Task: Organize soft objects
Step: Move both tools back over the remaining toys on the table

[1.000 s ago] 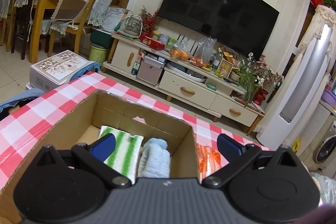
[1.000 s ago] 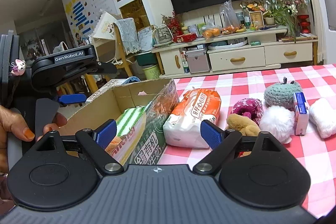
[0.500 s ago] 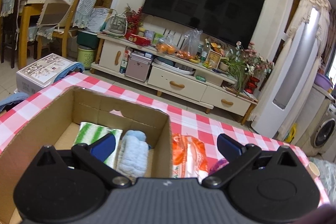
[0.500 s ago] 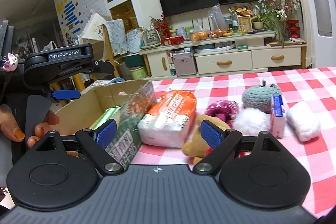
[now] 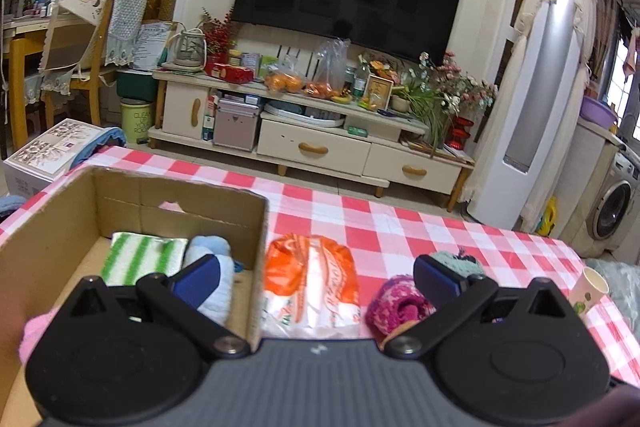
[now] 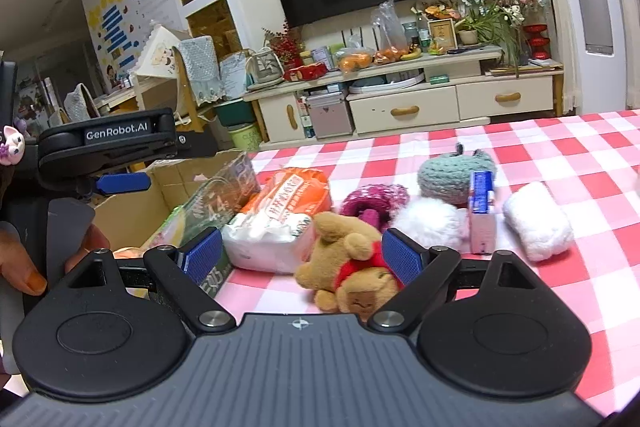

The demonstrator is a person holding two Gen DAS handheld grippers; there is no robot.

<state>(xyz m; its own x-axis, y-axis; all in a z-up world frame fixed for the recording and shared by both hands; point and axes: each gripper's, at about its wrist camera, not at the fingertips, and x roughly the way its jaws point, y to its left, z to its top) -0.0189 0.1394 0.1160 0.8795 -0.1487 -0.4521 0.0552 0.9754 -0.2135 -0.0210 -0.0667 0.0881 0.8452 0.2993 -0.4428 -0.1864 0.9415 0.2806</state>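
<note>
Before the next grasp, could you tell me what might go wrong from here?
1. The right gripper is open near the bear, which touches the tissue pack; closing may pinch both.
2. The box already holds a cloth and a towel, so space beside them looks tight.

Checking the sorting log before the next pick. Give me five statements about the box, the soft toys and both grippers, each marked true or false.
1. The right gripper is open, with the brown teddy bear between its fingers. True.
2. The cardboard box is empty. False: a green-striped cloth and a blue towel lie inside.
3. The orange tissue pack lies outside the box, beside its wall. True.
4. The left gripper is shut on the magenta knitted item. False: it is open, holding nothing.
5. The white fluffy ball sits inside the box. False: it lies on the checked tablecloth.
</note>
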